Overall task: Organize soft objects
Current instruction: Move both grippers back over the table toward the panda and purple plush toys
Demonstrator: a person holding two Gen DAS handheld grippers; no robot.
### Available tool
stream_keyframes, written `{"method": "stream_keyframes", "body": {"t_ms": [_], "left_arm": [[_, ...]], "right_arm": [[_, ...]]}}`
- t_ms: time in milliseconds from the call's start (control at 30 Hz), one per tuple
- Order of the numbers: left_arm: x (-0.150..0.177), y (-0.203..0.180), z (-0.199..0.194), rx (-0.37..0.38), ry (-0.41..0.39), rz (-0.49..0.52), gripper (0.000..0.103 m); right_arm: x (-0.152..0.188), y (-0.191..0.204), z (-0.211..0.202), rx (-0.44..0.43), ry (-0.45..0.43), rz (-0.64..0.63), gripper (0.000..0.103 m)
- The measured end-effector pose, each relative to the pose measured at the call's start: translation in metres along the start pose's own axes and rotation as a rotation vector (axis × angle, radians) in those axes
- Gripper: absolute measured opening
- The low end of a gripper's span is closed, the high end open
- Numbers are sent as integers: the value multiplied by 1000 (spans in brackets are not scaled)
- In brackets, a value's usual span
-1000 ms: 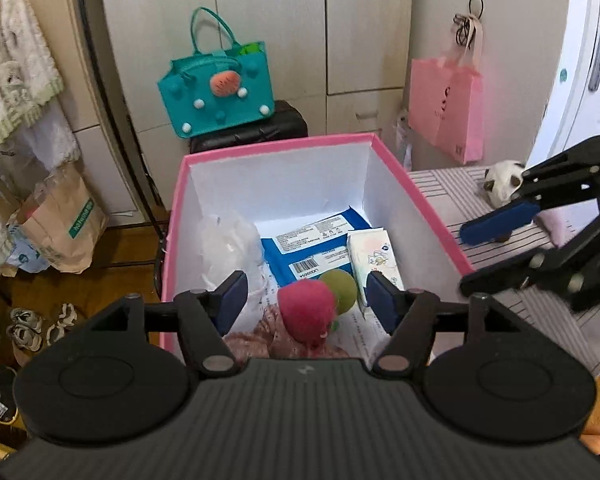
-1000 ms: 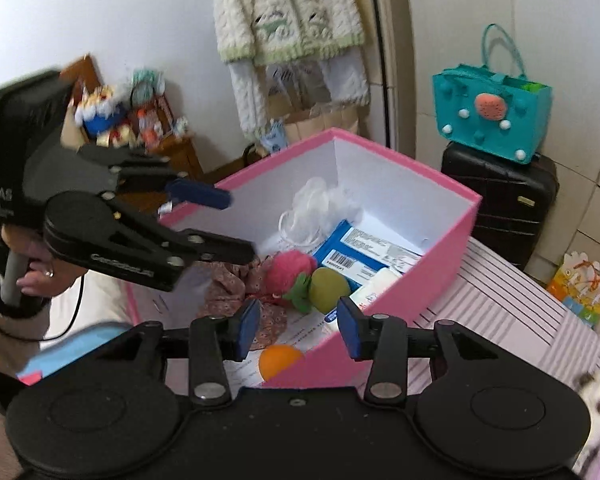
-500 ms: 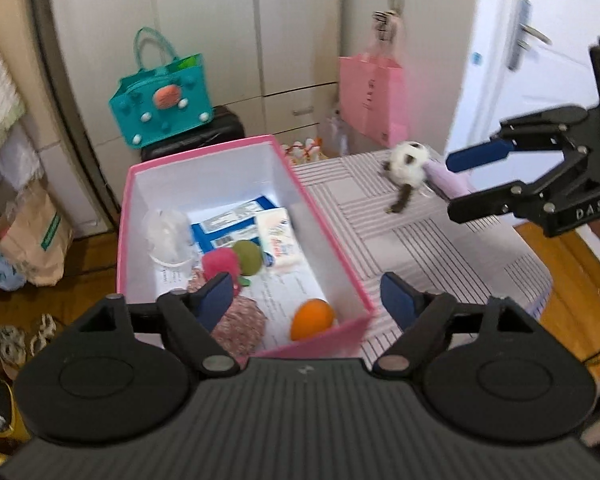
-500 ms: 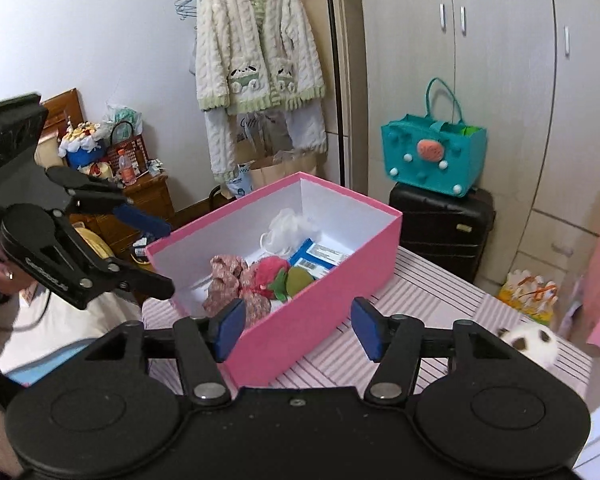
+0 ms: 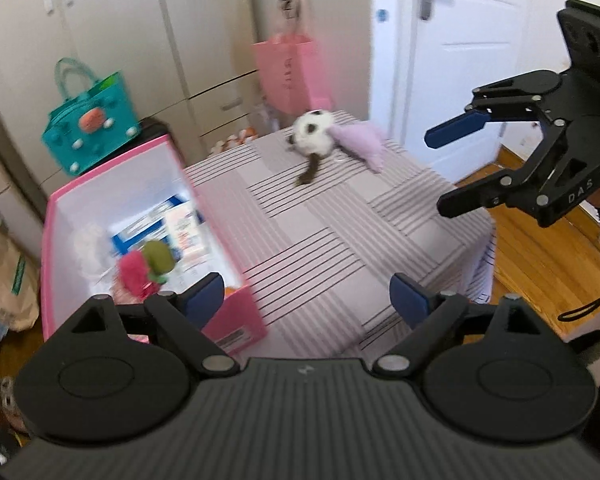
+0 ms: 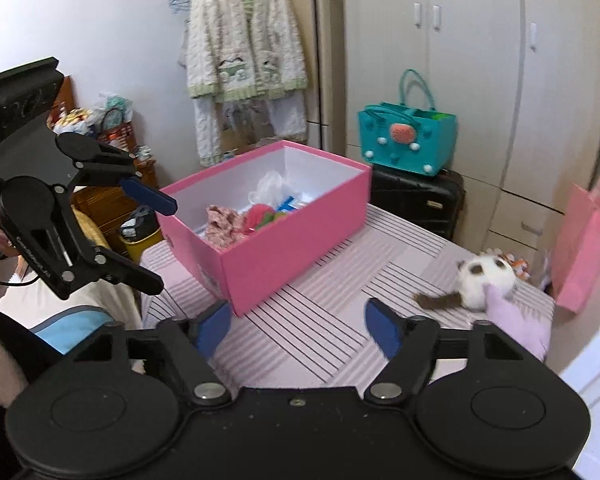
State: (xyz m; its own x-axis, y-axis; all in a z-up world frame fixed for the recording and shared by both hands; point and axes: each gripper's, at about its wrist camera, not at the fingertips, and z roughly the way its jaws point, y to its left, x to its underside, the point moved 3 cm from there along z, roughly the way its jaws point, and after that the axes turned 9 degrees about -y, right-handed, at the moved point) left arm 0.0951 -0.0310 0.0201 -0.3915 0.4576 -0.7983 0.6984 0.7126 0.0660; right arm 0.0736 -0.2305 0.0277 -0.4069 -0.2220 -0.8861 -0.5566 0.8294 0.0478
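Both empty right now. Left gripper [image 5: 306,300] hovering over the striped tablecloth [image 5: 340,240], jaws opening wide with nothing between them. Right gripper [image 6: 298,328] doing the same, also spreading apart over bare cloth. Pink box [image 6: 284,236] sitting just beyond, long side running away toward the wardrobe, already holding a red-and-green plush [image 5: 146,268] and floral fabric [image 6: 220,224]. Further off, panda plush [image 5: 312,136] lying at the table's far corner, brown tail pointing back toward the grippers, touching a lilac plush [image 5: 364,142].
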Motion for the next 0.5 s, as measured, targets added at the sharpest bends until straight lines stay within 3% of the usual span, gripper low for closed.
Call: {"method": "stream_keyframes", "body": {"t_ms": [233, 500], "left_arm": [[-11, -27, 29, 89, 14, 58, 91], [-27, -39, 67, 159, -24, 27, 95]], "right_arm": [[34, -21, -19, 80, -20, 58, 89], [59, -51, -23, 215, -82, 51, 97]]}}
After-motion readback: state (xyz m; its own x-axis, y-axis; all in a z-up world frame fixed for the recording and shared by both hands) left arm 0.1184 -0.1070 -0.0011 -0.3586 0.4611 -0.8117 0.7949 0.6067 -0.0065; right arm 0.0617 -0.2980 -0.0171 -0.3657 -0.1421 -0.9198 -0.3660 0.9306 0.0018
